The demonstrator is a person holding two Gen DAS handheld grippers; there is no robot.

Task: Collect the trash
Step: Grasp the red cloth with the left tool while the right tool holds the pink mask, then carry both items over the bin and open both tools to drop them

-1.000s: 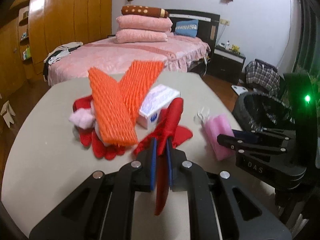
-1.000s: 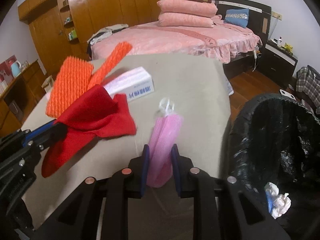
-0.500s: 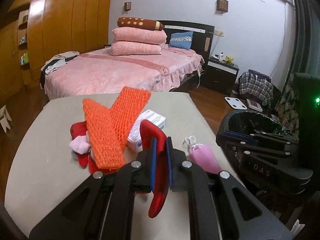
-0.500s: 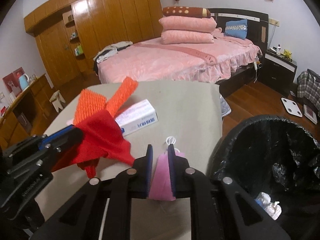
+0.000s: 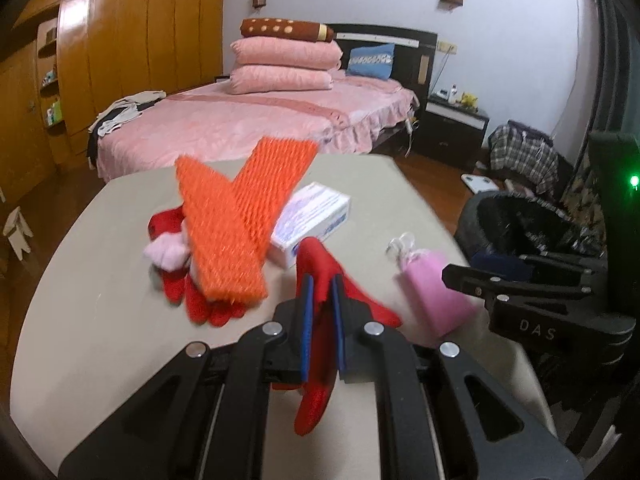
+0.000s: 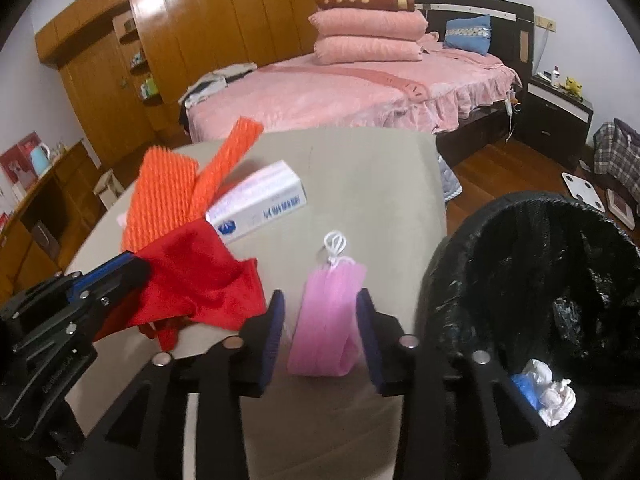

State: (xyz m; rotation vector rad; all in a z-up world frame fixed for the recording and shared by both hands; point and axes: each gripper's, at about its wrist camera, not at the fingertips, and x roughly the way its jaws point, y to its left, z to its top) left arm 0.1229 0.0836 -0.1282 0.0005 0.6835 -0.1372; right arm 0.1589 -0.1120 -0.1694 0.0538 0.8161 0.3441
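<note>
My left gripper (image 5: 320,288) is shut on a red cloth (image 5: 320,276) and holds it just above the beige table (image 5: 100,340); the cloth (image 6: 192,280) also shows in the right wrist view. My right gripper (image 6: 320,320) is open, its fingers on either side of a pink mesh pouch (image 6: 326,320) that lies on the table near the right edge. The pouch (image 5: 430,292) also shows in the left wrist view. A black-lined trash bin (image 6: 560,280) stands right of the table with crumpled paper inside.
Two orange foam nets (image 5: 236,216), a white and blue box (image 5: 316,216) and red and pink scraps (image 5: 172,248) lie on the table. A pink bed (image 5: 260,124), a wooden wardrobe (image 6: 180,40) and a nightstand (image 5: 456,124) stand behind.
My right gripper has opened and let go of the pink pouch, which now lies on the table between its fingers. My left gripper still holds the red cloth, lower than before.
</note>
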